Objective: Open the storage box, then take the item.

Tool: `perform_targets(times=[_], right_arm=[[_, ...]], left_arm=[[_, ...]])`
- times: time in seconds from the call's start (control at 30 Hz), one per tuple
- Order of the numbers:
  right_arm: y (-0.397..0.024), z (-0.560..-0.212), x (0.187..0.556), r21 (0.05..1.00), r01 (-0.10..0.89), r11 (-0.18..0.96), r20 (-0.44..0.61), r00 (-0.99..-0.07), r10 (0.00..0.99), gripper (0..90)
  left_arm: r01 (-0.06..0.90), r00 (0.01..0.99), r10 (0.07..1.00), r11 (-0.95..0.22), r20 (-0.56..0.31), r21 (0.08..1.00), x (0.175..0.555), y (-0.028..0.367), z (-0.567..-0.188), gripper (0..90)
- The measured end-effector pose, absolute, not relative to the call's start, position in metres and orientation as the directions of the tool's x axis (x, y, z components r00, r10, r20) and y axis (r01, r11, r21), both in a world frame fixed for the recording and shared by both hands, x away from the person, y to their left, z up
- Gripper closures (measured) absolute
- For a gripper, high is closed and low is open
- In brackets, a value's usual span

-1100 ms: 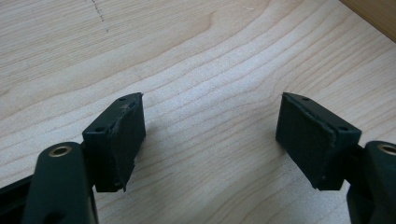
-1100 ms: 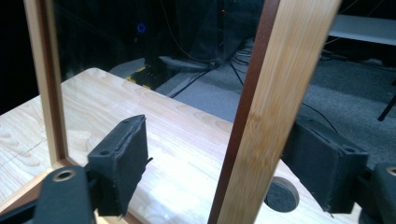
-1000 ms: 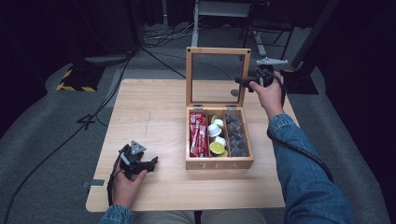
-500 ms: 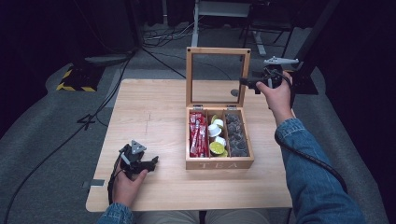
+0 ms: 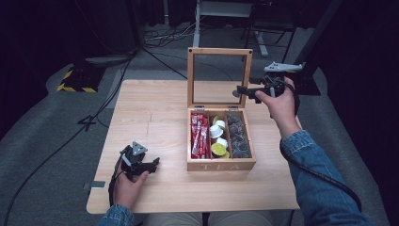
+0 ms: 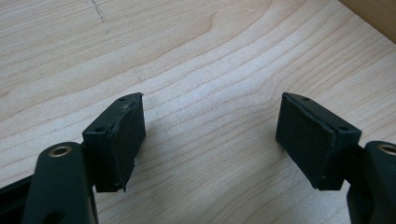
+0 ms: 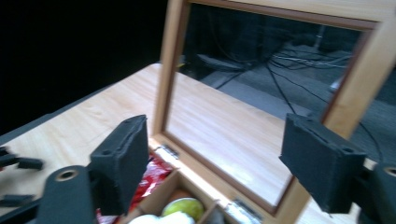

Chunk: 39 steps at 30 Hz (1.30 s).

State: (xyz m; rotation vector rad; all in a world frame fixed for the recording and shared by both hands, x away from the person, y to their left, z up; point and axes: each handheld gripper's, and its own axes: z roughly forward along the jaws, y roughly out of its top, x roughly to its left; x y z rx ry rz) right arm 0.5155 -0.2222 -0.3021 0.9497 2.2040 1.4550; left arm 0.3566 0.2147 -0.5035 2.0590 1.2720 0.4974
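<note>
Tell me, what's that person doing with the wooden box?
A person holds tongs in each hand at a wooden table. The right tongs are open beside the raised glass lid of a tea box holding red packets, small cups and dark pods. The left tongs are open and empty, near the table's front.

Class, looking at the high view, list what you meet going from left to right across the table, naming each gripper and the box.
left gripper → wooden tea box, its lid standing open → right gripper, held up beside the lid's right edge.
</note>
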Motion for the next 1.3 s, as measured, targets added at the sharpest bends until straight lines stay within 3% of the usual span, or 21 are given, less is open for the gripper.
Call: perform_targets(times=[0.53, 0.8, 0.87, 1.07, 1.3], right_arm=[[-0.179, -0.318, 0.459, 0.897, 0.303, 0.321, 0.082, -0.829, 0.553, 31.8], [-0.162, -0.33, 0.452, 0.884, 0.323, 0.337, 0.104, -0.84, 0.533, 33.5], [-0.157, -0.338, 0.45, 0.852, 0.346, 0.392, 0.1, -0.844, 0.527, 39.9], [-0.141, -0.355, 0.446, 0.828, 0.349, 0.44, 0.092, -0.857, 0.507, 43.9], [-0.125, -0.37, 0.444, 0.786, 0.369, 0.496, 0.089, -0.862, 0.499, 42.1]], left_arm=[[0.639, 0.451, 0.892, -0.307, -0.02, 0.705, 0.359, 0.214, -0.504, 24.4], [0.639, 0.45, 0.893, -0.306, -0.021, 0.705, 0.359, 0.214, -0.504, 24.4], [0.639, 0.45, 0.893, -0.306, -0.021, 0.705, 0.359, 0.214, -0.504, 24.4], [0.639, 0.45, 0.893, -0.306, -0.021, 0.705, 0.359, 0.214, -0.504, 24.4], [0.639, 0.451, 0.893, -0.307, -0.02, 0.705, 0.358, 0.214, -0.504, 24.4]])
